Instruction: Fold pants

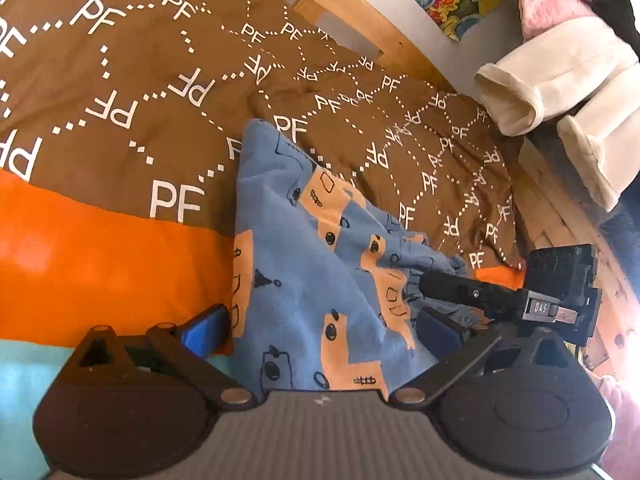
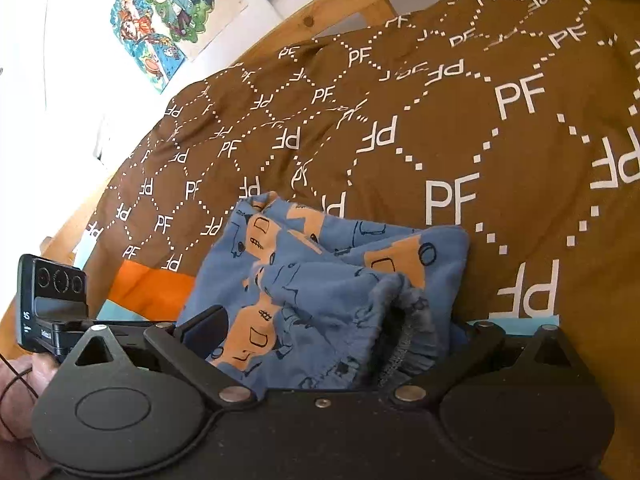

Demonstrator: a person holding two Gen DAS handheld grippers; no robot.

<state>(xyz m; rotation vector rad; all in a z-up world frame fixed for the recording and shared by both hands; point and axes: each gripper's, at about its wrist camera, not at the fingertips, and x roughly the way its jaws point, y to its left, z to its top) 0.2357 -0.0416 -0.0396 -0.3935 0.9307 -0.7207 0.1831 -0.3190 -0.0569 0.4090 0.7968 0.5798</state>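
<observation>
Here the brown duvet with white "PF" lettering covers the bed, an orange band along its near edge. The left gripper stands wide open, and the blue pants with orange patches lie between its fingers, bunched on the duvet. Beside it, the right gripper is also spread wide around the pants, their gathered waistband nearest; whether either gripper pinches cloth, I cannot tell. Cream garments hang at far right.
</observation>
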